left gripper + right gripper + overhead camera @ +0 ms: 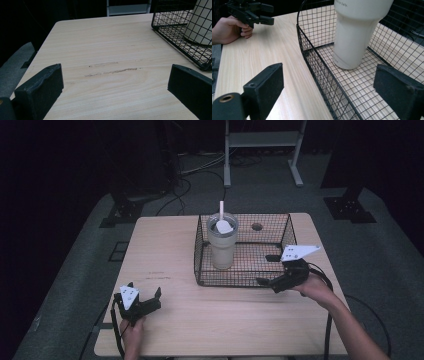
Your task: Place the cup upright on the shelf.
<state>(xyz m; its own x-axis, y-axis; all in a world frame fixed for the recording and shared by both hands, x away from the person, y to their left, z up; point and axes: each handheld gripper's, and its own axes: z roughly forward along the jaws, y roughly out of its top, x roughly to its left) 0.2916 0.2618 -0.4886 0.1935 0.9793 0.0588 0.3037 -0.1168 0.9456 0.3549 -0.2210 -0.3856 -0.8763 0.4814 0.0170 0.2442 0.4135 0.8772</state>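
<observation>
A black wire basket (240, 279) stands on the wooden table (165, 250), right of centre. A cream tumbler (222, 245) with a white straw (221, 210) stands upright in its left half. My right gripper (266, 269) is open at the basket's front right, one jaw inside the wire wall and one outside. In the right gripper view the basket wall (312, 50) runs between the jaws of the right gripper (329, 75), with the tumbler (354, 37) beyond. My left gripper (145, 289) rests open near the front left corner, holding nothing. The left gripper (115, 82) faces bare wood, the basket (175, 37) and tumbler (200, 25) off to its right.
Faint scuff marks (112, 71) cross the wood ahead of the left gripper. A round hole (257, 226) lies in the tabletop under the basket's back. A metal stand (262, 150) and cables (200, 170) sit on the dark floor behind. The left hand (229, 30) appears in the right gripper view.
</observation>
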